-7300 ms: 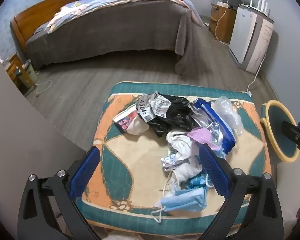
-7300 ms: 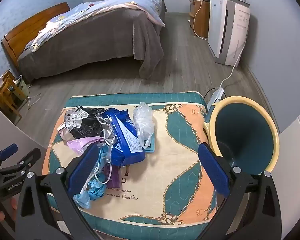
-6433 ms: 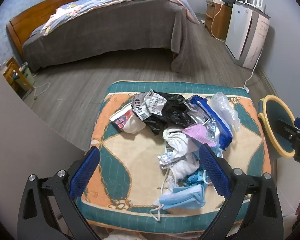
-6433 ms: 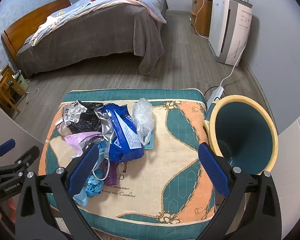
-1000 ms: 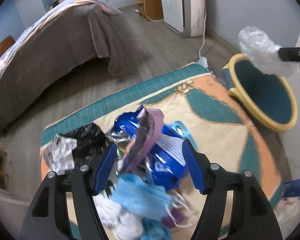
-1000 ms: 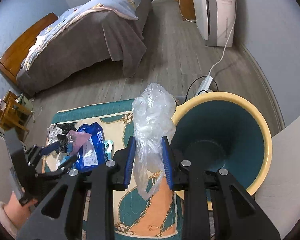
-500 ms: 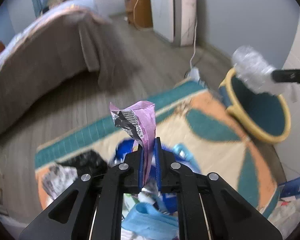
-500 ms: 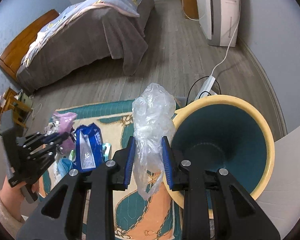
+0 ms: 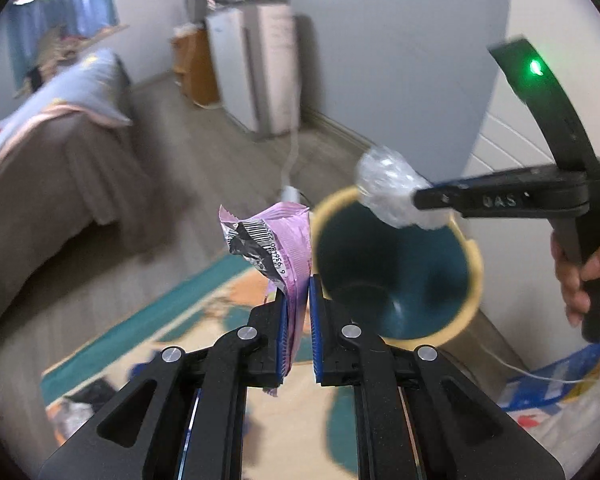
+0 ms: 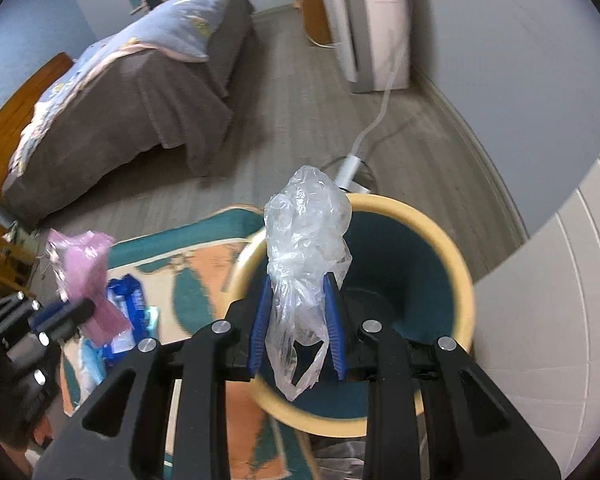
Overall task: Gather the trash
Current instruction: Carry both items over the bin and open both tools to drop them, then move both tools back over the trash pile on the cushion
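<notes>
My left gripper (image 9: 299, 296) is shut on a pink foil wrapper (image 9: 276, 240) with a barcode and holds it in the air just left of the bin (image 9: 396, 268). My right gripper (image 10: 298, 292) is shut on a crumpled clear plastic bag (image 10: 306, 236) and holds it over the open mouth of the yellow-rimmed teal bin (image 10: 456, 280). The right gripper with the bag (image 9: 388, 192) also shows in the left wrist view, above the bin's far rim. The left gripper with the pink wrapper (image 10: 84, 264) shows at the left of the right wrist view.
A patterned teal and orange cushion (image 10: 196, 276) beside the bin carries a blue packet (image 10: 126, 300) and other trash. A bed (image 10: 128, 84), a white appliance (image 10: 376, 20) with a cable and power strip (image 10: 350, 170) stand behind. A white wall panel (image 10: 560, 280) is at the right.
Both grippers have moved toward the bin. The left one has carried the pink wrapper up and right to the bin's edge; the right one now holds the plastic bag over the bin's mouth.
</notes>
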Motion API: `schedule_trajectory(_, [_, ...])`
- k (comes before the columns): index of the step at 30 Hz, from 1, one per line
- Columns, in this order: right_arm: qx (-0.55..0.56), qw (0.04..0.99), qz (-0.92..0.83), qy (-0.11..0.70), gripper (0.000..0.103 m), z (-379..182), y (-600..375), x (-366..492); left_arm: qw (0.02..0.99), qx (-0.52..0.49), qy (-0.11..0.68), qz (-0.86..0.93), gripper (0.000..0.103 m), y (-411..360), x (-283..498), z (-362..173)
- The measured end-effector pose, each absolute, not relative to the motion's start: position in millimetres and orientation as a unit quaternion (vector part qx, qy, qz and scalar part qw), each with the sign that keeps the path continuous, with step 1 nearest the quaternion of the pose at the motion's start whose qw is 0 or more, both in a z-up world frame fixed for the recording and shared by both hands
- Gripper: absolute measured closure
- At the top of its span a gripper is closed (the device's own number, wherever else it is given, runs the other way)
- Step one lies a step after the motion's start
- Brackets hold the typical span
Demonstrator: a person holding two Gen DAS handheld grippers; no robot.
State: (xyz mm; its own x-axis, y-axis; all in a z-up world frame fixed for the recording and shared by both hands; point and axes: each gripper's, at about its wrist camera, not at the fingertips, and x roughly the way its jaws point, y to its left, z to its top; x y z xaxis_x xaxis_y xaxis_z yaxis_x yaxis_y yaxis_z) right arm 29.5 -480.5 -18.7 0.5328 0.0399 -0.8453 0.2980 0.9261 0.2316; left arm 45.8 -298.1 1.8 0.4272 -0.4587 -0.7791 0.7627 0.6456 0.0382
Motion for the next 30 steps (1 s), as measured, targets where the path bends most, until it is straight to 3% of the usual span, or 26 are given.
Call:
schedule_trajectory(8, [0.214, 0.832, -0.108, 0.500, 0.076, -46.1, -521.4, 17.5, 0.778, 0.198, 0.449, -0.393, 0.091, -361.0, 39.5, -47.8])
schedule_trajectory(14, [0.237, 0.820, -0.108, 0.509, 0.074, -57.4, -531.1, 16.3, 0.780, 0.198, 0.439, -0.400, 0.060, -376.7, 34.2, -52.1])
schedule_trajectory(16, [0.238, 0.819, -0.108, 0.510, 0.062, -58.6, -530.9, 17.2, 0.780, 0.197, 0.438, -0.400, 0.051, -377.1, 33.4, -50.3])
schedule_trajectory(18, [0.239, 0.818, -0.105, 0.513, 0.034, -60.7, -530.2, 18.4, 0.787, 0.195, 0.433, -0.393, 0.031, -374.4, 32.6, -48.2])
schedule_trajectory(21, [0.228, 0.818, -0.109, 0.516, 0.032, -60.3, -528.1, 19.2, 0.798, 0.176, 0.433, -0.380, 0.010, -364.7, 35.1, -45.3])
schedule_trajectory(30, [0.230, 0.820, -0.102, 0.514, 0.027, -55.5, -517.6, 26.2, 0.844, 0.171, 0.413, -0.297, 0.006, -295.4, 36.5, -36.7])
